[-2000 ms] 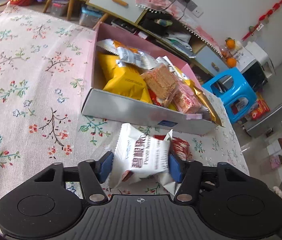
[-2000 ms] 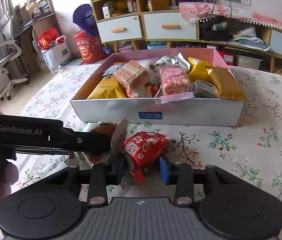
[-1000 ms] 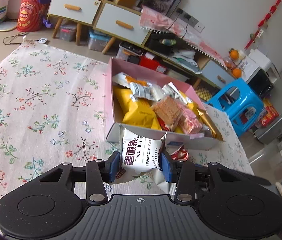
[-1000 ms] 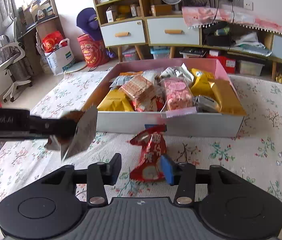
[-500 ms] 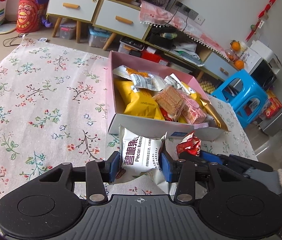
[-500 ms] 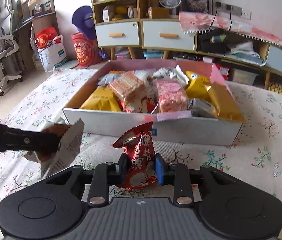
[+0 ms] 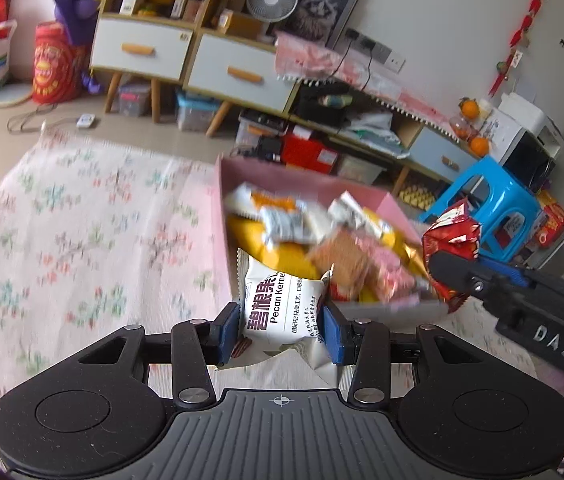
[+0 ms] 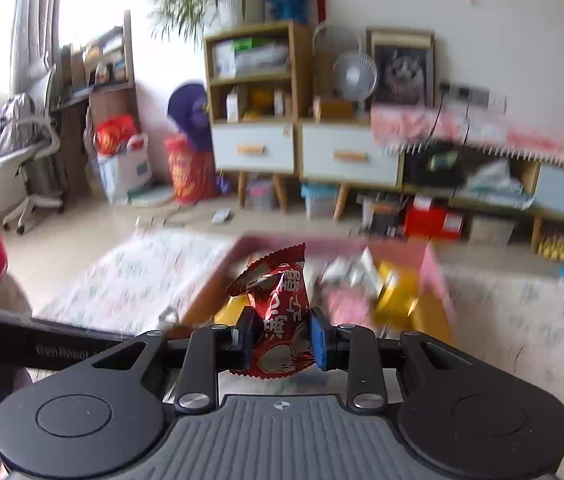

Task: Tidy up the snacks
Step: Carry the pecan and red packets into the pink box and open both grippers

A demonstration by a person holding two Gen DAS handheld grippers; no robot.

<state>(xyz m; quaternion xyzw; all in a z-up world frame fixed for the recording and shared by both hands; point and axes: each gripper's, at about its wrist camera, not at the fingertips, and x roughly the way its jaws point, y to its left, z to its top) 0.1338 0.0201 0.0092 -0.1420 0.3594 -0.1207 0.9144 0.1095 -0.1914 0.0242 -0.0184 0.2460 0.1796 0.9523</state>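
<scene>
Right wrist view: red snack packet (image 8: 280,320) upright, pinched between closed right hand-held gripper (image 8: 281,342) pads.

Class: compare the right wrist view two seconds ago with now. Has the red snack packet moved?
Yes. The red snack packet, then lying on the tablecloth before the box, is now lifted above it in the right claw.

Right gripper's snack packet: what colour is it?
Red with white lettering, the packet shows best in the right wrist view.
</scene>
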